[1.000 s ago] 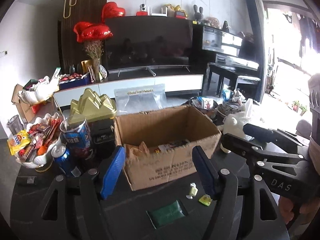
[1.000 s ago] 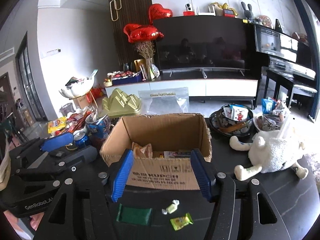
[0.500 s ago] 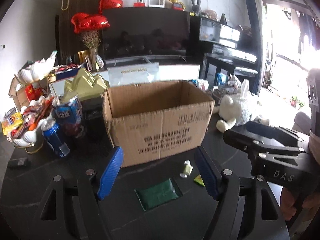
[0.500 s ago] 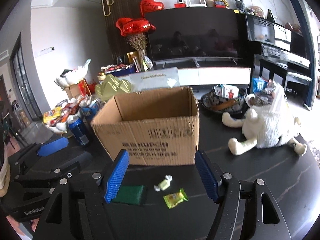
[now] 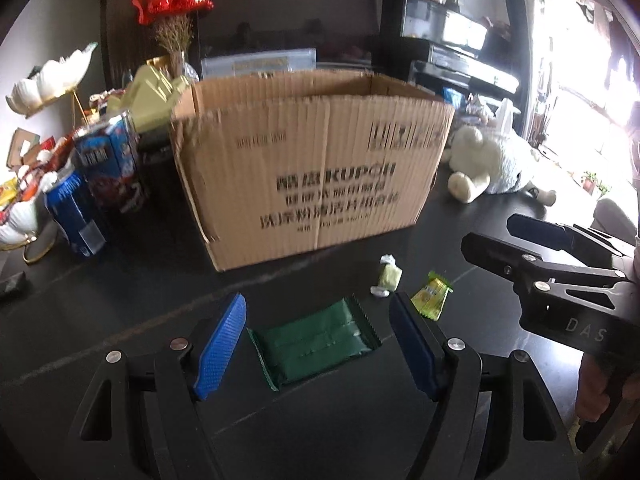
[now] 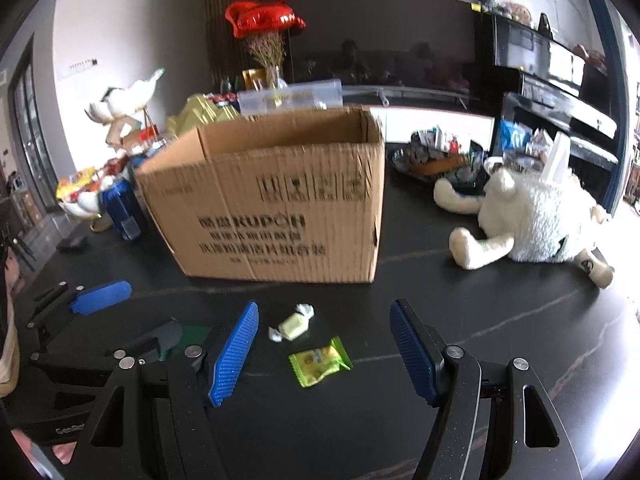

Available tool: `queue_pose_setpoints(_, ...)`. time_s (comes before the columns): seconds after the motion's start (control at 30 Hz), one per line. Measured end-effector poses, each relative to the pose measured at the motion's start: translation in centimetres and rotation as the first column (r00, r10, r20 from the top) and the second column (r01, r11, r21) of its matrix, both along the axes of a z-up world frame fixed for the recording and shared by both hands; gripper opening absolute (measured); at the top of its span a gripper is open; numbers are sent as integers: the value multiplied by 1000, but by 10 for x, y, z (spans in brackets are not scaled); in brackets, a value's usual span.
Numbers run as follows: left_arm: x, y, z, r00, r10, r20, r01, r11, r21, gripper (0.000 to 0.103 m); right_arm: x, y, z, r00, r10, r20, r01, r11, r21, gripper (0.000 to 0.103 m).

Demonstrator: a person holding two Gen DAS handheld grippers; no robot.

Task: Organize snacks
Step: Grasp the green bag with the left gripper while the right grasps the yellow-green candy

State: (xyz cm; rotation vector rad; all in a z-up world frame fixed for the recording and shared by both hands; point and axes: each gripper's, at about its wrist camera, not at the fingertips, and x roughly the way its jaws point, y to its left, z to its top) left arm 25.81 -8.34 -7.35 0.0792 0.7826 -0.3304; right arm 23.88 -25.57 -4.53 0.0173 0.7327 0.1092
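The green packet point(image 5: 316, 346) lies flat on the counter point(image 5: 120, 312) in front of the cardboard box point(image 5: 312, 168), between the released, empty pads of the left claw point(image 5: 318, 344), its long axis across the gap. The yellow-green sachet point(image 6: 320, 361) and the pale wrapped candy point(image 6: 293, 323) lie between the pads of the right claw point(image 6: 324, 354), also released. The inside of the box is hidden.

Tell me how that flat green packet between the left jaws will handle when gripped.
The green packet lies flat and thin on the black table, so it probably weighs little. Its glossy film wrapper looks slippery and may crumple or bend. Being so low, it may slide rather than lift.
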Motion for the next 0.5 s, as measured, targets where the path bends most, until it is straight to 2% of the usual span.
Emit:
queue_pose_setpoints(0.23, 5, -3, -23, 999, -2, -40, 1, 1000, -9, 74, 9, -2, -23, 999, -6, -53, 5, 1000, -11, 69)
queue_pose_setpoints(0.5, 11, -5, -37, 997, -4, -80, 3, 1000, -8, 75, 20, -3, -47, 992, 0, -126, 0, 1000, 3, 69)
